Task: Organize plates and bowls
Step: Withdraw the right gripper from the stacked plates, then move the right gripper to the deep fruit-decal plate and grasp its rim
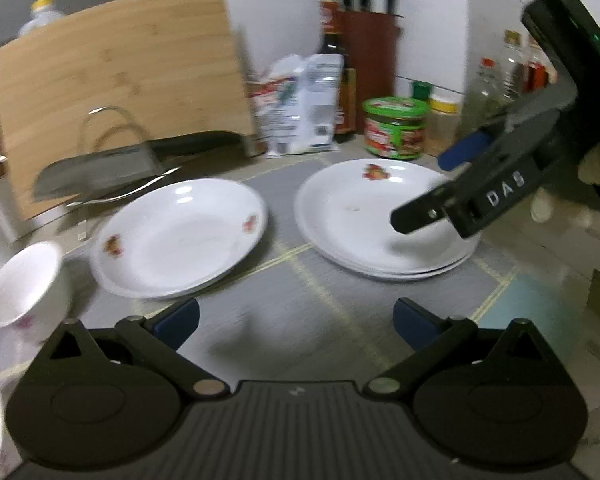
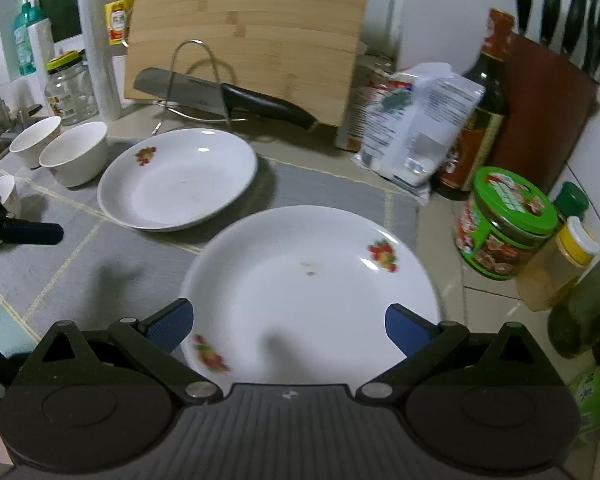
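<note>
Plates (image 2: 312,280) lie stacked directly beneath the right tool's (image 2: 288,328) spread jaws.

white round ceramic plate on the left (image 2: 176,180): plain glaze, small red-and-orange fruit print near the rim. white round plate stack on the right (image 2: 312,292): same print at two rim spots, a few dark specks near centre. two white ceramic bowls (image 2: 76,156): plain inside; one in the left wrist view (image 1: 24,288) shows a faint pink motif outside. grey woven mat (image 2: 332,188) with pale yellow grid lines on the desk. pale bamboo cutting board (image 2: 244,36), striped grain. green-lidded jar (image 2: 504,224), red and green label. left tongs (image 1: 296,320) and right tongs (image 2: 288,324): black, blue pads.
</note>
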### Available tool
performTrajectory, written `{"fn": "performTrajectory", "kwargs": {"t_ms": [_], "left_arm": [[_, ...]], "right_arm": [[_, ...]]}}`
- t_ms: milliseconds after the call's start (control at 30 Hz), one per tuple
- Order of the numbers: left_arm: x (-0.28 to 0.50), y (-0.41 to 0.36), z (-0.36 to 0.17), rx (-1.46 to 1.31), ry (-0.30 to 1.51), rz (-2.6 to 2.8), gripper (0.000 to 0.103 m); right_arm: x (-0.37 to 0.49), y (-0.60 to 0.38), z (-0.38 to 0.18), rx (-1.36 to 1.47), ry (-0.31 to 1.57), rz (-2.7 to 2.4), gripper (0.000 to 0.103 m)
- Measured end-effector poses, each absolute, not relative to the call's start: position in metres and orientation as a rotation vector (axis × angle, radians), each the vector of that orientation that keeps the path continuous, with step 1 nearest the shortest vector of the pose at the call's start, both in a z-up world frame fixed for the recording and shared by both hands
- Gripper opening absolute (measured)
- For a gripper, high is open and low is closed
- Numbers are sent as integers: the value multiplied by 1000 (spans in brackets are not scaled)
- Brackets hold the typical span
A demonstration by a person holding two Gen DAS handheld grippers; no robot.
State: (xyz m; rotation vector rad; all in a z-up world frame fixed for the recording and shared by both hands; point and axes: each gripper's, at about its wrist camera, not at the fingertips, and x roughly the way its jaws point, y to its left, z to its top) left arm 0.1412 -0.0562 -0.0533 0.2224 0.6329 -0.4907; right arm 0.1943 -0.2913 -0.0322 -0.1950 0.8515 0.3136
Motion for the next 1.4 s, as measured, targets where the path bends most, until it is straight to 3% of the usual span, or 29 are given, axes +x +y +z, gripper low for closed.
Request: {"fn": "performTrajectory", "kwargs": {"t_ms": [333, 700, 1400], "left_arm": [[135, 13, -58, 162, 625, -361, 102], [142, 35, -77, 130, 653, -381, 103], [195, 3, -93, 132, 706, -263, 102]], "right_arm": [[177, -233, -37, -115, 865, 283, 103], [163, -205, -35, -120, 908, 243, 103], [285, -213, -44, -172, 902, 470, 103]]}}
